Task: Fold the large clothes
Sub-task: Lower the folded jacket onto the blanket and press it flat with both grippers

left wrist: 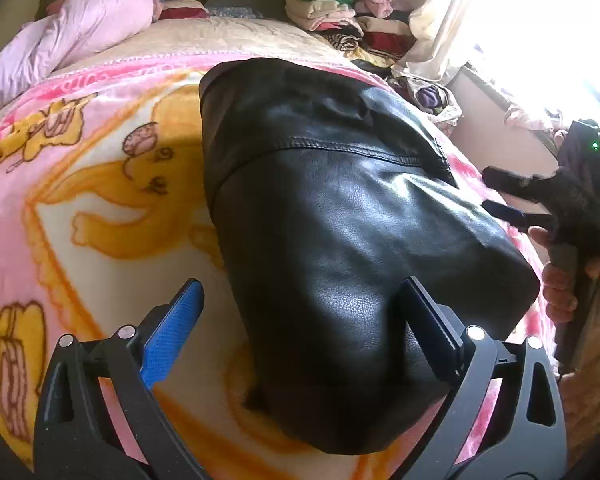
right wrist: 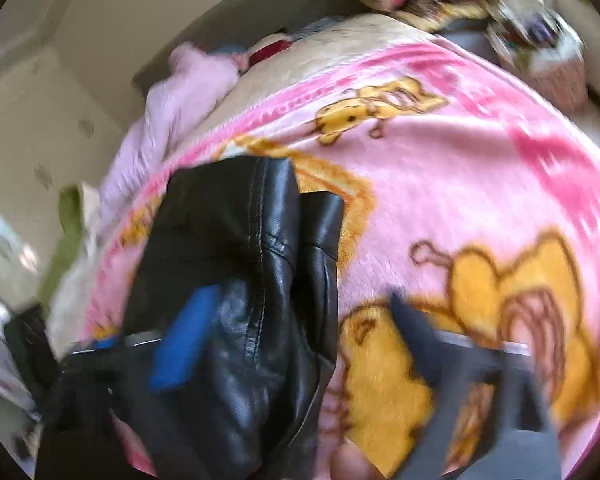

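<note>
A: How did the left claw (left wrist: 300,312) sit?

B: It pointed down at a slant over the jacket (left wrist: 340,208), its jaws wide apart. The blue pad (left wrist: 172,332) hung over the blanket (left wrist: 100,200); the other finger (left wrist: 428,324) was over the leather. From that view I could not tell whether either touched the leather.

A: And the right claw (right wrist: 296,336)?

B: Also spread wide and gripping nothing. In its own blurred view the blue pad (right wrist: 184,344) lay over the jacket (right wrist: 236,264) and the dark finger (right wrist: 416,340) over the blanket (right wrist: 480,184). From the left camera it showed at the bed's right edge, a hand (left wrist: 568,280) round its handle, the fingers aimed toward the jacket and just clear of it.

A: Where was the jacket?

B: Folded into a long black bundle, flat on the blanket, running from the near edge of the bed toward its middle.

A: What room was around it?

B: Open blanket to the left of the bundle, and more beyond it. A pink quilt (left wrist: 72,28) was bunched at the far left corner. Stacked clothes (left wrist: 340,12) crowded the far right corner, with a curtain (left wrist: 444,20) hanging just beside them.
</note>
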The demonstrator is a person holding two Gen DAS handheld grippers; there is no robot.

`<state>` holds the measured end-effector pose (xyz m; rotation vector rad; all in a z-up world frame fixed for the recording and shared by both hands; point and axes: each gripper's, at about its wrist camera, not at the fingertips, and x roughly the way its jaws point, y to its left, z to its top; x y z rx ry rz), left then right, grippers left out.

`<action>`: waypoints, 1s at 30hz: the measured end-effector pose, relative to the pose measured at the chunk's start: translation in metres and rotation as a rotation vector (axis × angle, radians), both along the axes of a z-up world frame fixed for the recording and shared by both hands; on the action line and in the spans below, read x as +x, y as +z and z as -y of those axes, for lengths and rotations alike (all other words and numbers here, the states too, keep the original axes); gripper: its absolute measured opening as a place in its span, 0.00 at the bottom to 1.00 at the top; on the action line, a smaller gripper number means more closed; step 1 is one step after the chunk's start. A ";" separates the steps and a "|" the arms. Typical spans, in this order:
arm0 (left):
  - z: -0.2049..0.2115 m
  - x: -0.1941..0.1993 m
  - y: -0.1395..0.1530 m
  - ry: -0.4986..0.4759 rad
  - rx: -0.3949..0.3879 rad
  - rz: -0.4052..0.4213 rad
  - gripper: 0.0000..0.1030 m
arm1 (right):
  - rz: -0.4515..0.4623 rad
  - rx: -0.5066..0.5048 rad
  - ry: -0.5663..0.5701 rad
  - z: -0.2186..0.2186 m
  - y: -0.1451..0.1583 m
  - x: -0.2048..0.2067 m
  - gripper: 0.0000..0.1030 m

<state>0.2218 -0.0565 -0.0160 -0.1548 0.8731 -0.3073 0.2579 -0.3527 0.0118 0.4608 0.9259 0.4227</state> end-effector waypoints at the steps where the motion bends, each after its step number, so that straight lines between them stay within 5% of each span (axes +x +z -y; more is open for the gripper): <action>1: 0.001 -0.001 0.000 0.001 0.005 0.004 0.89 | -0.053 0.026 0.030 -0.006 -0.004 0.007 0.94; 4: 0.002 -0.002 0.001 0.007 0.011 0.008 0.89 | -0.154 0.014 0.114 -0.030 -0.018 0.017 0.86; 5: 0.002 -0.002 0.001 0.009 0.017 0.010 0.89 | -0.126 0.037 0.146 -0.037 -0.016 0.015 0.43; 6: 0.004 -0.003 0.002 0.008 0.034 0.014 0.89 | -0.065 0.012 0.151 -0.047 -0.007 0.009 0.33; 9: 0.001 -0.007 0.008 0.012 0.045 0.039 0.89 | 0.147 -0.032 0.192 -0.066 0.023 -0.016 0.25; 18: 0.010 -0.008 0.000 -0.013 0.062 0.012 0.89 | 0.169 -0.111 0.101 -0.060 -0.019 -0.028 0.28; 22: 0.011 -0.011 0.001 -0.011 0.072 0.014 0.89 | 0.180 -0.147 0.066 -0.058 -0.019 -0.043 0.37; 24: 0.011 -0.013 0.003 -0.004 0.080 0.025 0.89 | 0.174 -0.168 0.053 -0.056 -0.012 -0.052 0.58; 30: 0.011 -0.017 0.007 0.004 0.083 0.029 0.89 | 0.135 -0.108 0.068 -0.046 -0.007 -0.080 0.70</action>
